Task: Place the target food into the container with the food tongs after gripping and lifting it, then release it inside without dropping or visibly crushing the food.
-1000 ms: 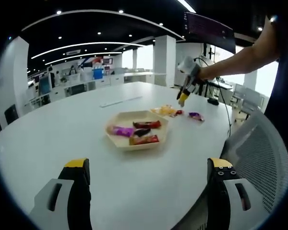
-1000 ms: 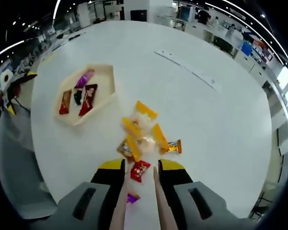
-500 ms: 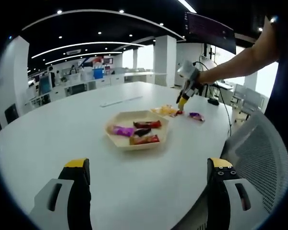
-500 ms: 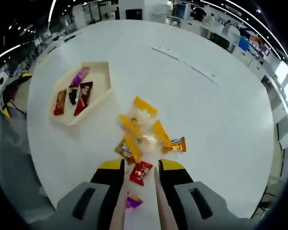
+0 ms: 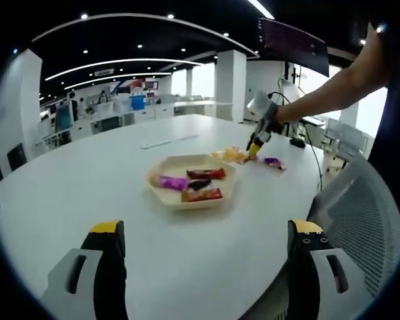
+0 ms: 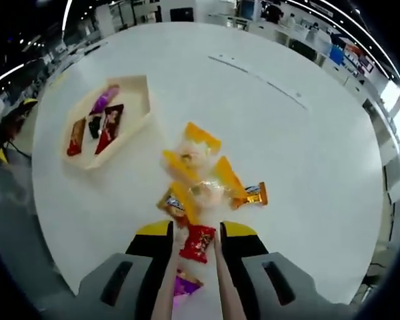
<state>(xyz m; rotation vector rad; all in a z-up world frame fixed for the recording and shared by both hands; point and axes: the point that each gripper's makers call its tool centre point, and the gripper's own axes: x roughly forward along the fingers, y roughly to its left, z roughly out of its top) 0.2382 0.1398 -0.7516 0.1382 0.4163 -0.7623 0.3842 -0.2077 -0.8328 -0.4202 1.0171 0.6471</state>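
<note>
Here, in the left gripper view, the left gripper (image 5: 203,267) hangs with its jaws wide apart and nothing between them, low over the near edge of the white worktop (image 5: 87,180). The container (image 5: 191,180), a pale hexagonal tray already holding several wrapped snacks, lies ahead at about twelve o'clock. Beyond it, at roughly one o'clock, the right gripper (image 5: 255,143) reaches down into the loose snack pile (image 5: 230,155), so the right gripper is plainly the nearer one to the food.

In the right gripper view, the right gripper (image 6: 197,241) carries the food tongs (image 6: 220,287), whose two pale arms close on the red wrapped candy (image 6: 199,243) at the pile's near edge. The candy's long axis runs along the tong arms, not across them. From there the container (image 6: 135,120) lies at about ten o'clock, well apart across bare worktop, so the carry probably goes up and leftward.
</note>
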